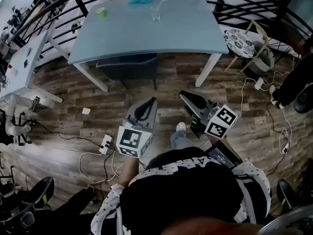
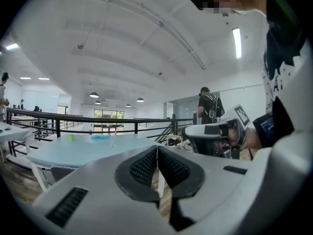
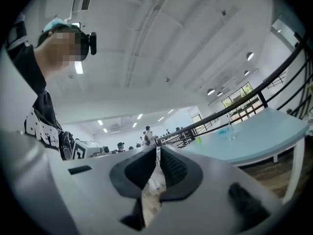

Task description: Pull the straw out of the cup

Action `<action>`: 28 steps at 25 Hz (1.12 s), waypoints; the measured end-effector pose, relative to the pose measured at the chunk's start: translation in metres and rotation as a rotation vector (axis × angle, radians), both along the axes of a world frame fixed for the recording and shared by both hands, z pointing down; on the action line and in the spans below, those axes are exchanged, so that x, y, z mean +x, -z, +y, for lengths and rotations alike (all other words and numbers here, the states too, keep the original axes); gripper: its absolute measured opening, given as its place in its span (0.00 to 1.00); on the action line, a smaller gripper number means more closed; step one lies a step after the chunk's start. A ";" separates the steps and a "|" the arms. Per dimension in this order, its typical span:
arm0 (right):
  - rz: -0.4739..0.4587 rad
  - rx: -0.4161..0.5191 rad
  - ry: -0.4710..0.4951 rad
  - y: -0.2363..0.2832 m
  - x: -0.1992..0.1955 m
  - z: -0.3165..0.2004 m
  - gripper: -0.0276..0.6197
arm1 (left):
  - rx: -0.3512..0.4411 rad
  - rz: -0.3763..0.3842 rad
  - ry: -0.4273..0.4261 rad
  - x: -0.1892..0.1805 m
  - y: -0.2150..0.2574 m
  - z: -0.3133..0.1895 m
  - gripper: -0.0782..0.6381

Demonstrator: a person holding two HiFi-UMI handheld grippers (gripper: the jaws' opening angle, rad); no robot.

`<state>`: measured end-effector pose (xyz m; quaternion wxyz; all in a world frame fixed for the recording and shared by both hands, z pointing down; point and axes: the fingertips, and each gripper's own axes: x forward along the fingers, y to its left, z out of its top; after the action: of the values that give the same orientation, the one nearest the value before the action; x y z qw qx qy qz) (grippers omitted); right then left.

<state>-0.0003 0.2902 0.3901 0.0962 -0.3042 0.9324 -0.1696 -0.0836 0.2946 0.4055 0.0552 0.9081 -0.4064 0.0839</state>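
Black cloth with white specks, the person's top [image 1: 181, 190], fills the 6 o'clock edge of the head view. Just beyond it both tools are held low over the wooden floor [image 1: 68, 121], well short of the counter.

The left hand-held gripper [image 1: 151, 102] sits at about 7 o'clock of the frame's centre and points toward 12. In its own view [image 2: 157, 156] the dark ribbed pads are pressed together with nothing between them. The right hand-held gripper [image 1: 183, 95] lies just beside it at 5 o'clock of centre, tilted toward 11. In its own view [image 3: 157, 161] the pads meet at the tips, with only a thin slit lower down, and they hold nothing.

A white power strip [image 1: 105, 143] lies on the floor at 8 o'clock.

Farther off, a dark chair [image 1: 128, 66] is tucked under the pale blue counter [image 1: 146, 35]. Near the counter's far edge, at 12 o'clock, stands the clear cup [image 1: 155, 15]. The straw [image 1: 162, 4] is in it, leaning toward 1 o'clock. A small green cup [image 1: 101, 12] stands at 11 o'clock, and a blue thing [image 1: 141, 0] lies between the two. A black railing [image 1: 244, 9] curves behind the counter.
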 end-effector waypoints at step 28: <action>0.030 -0.036 0.061 -0.016 0.038 -0.097 0.09 | -0.023 -0.017 -0.018 0.051 -0.007 -0.102 0.13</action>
<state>0.0380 0.1928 0.4065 0.0713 -0.2798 0.9394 -0.1848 -0.0321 0.1930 0.4125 0.0613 0.9103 -0.3979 0.0966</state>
